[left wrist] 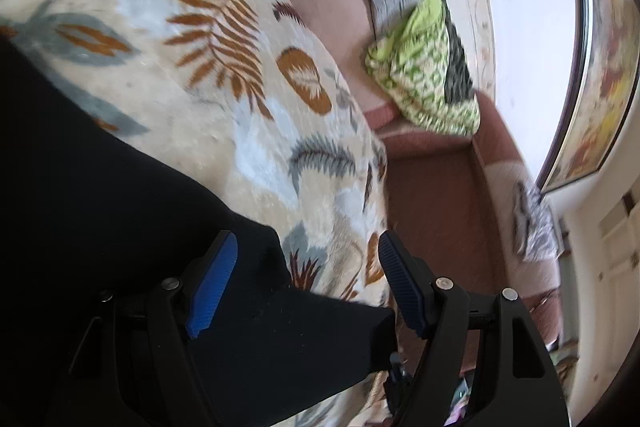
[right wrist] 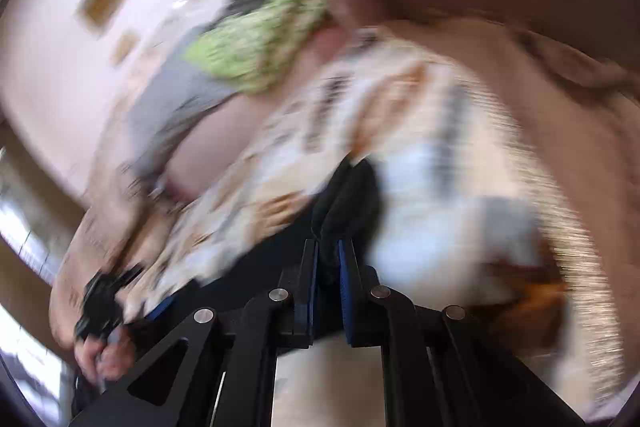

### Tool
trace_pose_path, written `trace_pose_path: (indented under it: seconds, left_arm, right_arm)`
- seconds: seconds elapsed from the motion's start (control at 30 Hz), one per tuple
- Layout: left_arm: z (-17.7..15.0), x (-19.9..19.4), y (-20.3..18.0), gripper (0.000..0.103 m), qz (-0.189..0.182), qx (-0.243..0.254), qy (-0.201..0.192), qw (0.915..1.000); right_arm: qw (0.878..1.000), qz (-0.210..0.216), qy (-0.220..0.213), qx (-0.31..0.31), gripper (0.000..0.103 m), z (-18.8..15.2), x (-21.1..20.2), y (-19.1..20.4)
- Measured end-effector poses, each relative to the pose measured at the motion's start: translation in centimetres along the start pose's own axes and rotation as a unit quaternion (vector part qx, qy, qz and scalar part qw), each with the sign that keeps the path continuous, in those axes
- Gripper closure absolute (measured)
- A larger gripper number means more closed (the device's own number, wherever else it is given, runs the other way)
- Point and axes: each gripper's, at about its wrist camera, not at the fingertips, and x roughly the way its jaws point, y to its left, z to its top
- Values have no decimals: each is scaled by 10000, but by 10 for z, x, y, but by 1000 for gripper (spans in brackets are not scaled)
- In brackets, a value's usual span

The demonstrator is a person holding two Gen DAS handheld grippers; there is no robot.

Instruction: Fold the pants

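The black pants (left wrist: 100, 211) lie on a cream bedspread with leaf prints (left wrist: 208, 39), spreading from the left to the bottom centre of the left wrist view. My left gripper (left wrist: 308, 247) is open, its blue pads either side of the pants' edge, which lies between the jaws. In the blurred right wrist view my right gripper (right wrist: 328, 251) is shut on a bunched fold of the black pants (right wrist: 348, 195) and holds it above the bedspread (right wrist: 420, 131). The left gripper and the hand holding it (right wrist: 104, 307) show at lower left.
A green patterned pillow (left wrist: 428, 67) rests against the reddish bed frame (left wrist: 436, 203) past the bedspread's edge; it also shows in the right wrist view (right wrist: 272, 35). A grey cloth (left wrist: 532, 223) lies at the right. Framed pictures (left wrist: 600, 87) hang on the white wall.
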Motion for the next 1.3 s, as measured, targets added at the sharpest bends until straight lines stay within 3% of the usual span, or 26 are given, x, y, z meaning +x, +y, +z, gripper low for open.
trace_pose_path:
  seconds: [0.27, 0.43, 0.63, 0.73, 0.9, 1.0, 1.1, 1.23, 1.3]
  left_arm:
    - [4, -2, 5, 30, -59, -160, -53, 9998]
    - [4, -2, 5, 30, -97, -183, -38, 9998]
    - [4, -3, 6, 30, -109, -185, -25, 9998]
    - [4, -4, 7, 30, -108, -181, -17, 9998]
    - [3, -3, 7, 30, -143, -179, -17, 9997]
    - [2, -2, 4, 29, -208, -120, 12, 9997]
    - [0, -3, -6, 29, -522, 67, 77, 9986]
    - [-10, -3, -39, 27, -1071, 778, 284, 9908]
    - [-18, 4, -53, 27, -1231, 1080, 558, 9849]
  right_arm:
    - [9886, 1087, 777, -690, 94, -35, 48, 83]
    - [9773, 1604, 972, -982, 94, -43, 75, 129]
    - [9591, 1661, 1659, -1583, 94, -80, 114, 172]
    - [9563, 1221, 1836, -1921, 94, -95, 129, 178]
    - [9562, 940, 1597, -2265, 94, -100, 127, 182]
    - [9518, 1021, 1824, -2243, 94, -106, 136, 179]
    - [9514, 1147, 1695, -2301, 89, -108, 135, 179]
    - [9436, 1666, 1749, -2264, 76, -105, 119, 174]
    - [9374, 1983, 1671, -2326, 76, -100, 97, 169]
